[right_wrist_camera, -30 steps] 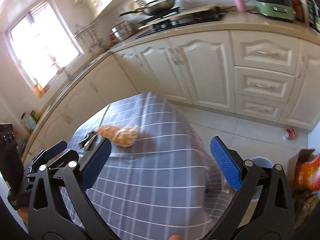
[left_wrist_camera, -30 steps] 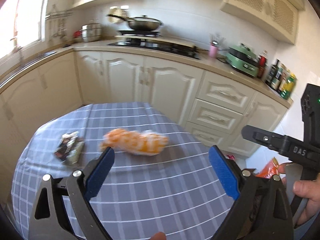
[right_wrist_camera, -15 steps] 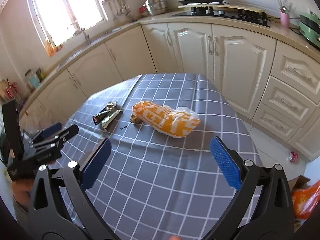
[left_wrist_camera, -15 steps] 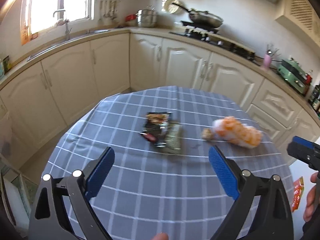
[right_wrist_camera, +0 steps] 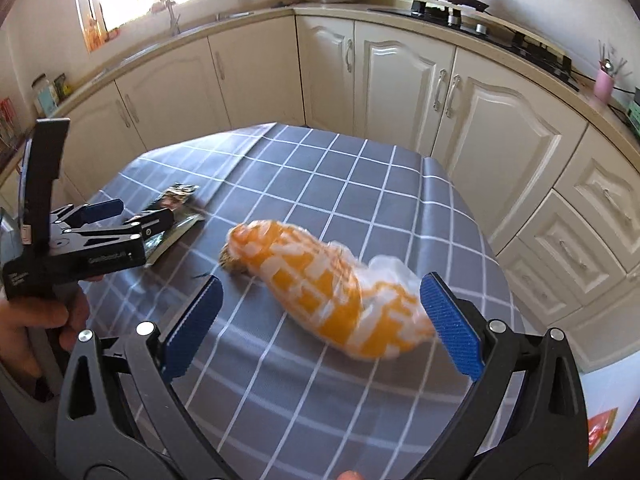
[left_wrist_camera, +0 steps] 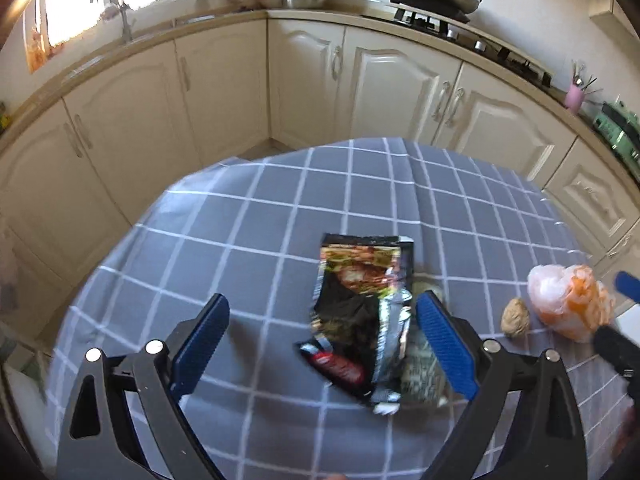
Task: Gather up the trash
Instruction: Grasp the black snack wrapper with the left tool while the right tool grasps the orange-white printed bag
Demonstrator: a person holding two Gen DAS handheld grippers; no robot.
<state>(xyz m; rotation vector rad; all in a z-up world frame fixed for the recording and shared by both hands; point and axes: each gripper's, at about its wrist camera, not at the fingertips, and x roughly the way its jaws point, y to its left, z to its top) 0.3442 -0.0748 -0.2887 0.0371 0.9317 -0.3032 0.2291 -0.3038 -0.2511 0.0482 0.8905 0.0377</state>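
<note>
**Both grippers have come in close over the trash**

In the left wrist view, the left hand-held gripper [left_wrist_camera: 322, 338] sits low in the frame with its blue pads spread wide and nothing between them gripped. The shiny black and silver snack wrapper [left_wrist_camera: 362, 320] now lies in the middle of the frame, right up by the pad on the right side. Half a second ago it was farther up and smaller. So this gripper has moved in and looks about ready to squeeze.

In the right wrist view, the right hand-held gripper [right_wrist_camera: 320, 320] is wide apart too and holds nothing. The orange and white plastic bag [right_wrist_camera: 330, 292] has grown big and now fills the space between its pads, with one end by the right pad.

A small brown lump [left_wrist_camera: 516, 322] sits just beside the bag. All of it rests on the counter with the grey checked cloth [right_wrist_camera: 352, 184].

Nothing is picked up yet. I think grabbing comes next, one piece for each gripper. The bag looks soft and may slip.
</note>
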